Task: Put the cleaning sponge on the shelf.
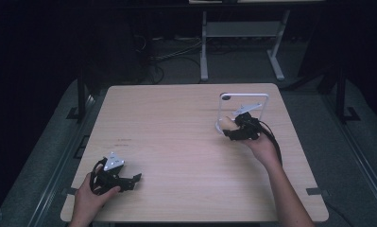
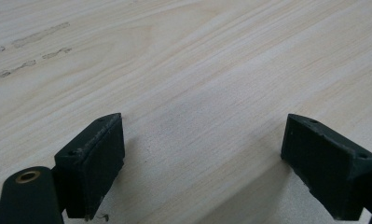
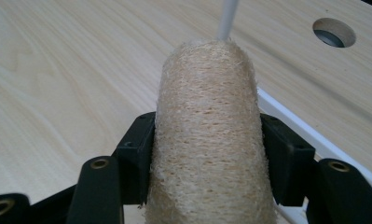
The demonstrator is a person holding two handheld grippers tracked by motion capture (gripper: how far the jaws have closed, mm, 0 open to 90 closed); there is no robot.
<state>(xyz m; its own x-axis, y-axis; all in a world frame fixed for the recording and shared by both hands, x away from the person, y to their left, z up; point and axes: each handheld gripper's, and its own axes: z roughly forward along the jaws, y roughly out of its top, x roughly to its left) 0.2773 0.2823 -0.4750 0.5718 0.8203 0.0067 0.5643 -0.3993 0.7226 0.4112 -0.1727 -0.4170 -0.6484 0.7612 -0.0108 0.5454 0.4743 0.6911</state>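
The right claw [image 3: 207,154] was clamped on a pale beige, rough-fibred loofah cylinder [image 3: 209,140], both black jaws pressed flat against its sides, the sponge standing up between them. In the high view that right claw [image 1: 229,128] sat toward the far right of the light wooden surface [image 1: 176,142], the loofah cylinder [image 1: 226,125] poking out at its tip. Just beyond it stood a white wire frame [image 1: 244,97], upright, its thin rod [image 3: 228,18] rising right behind the loofah and a white bar running along the surface beside the jaw. A round hole [image 3: 334,32] was cut in the surface farther back.

Over at the near left corner, the left claw [image 1: 135,178] rested low on the surface, held in the person's left hand [image 1: 89,198]. Its jaws stood wide apart [image 2: 202,158] with nothing but bare wood grain between them. A few faint dark marks [image 2: 30,39] streaked the surface ahead of it.
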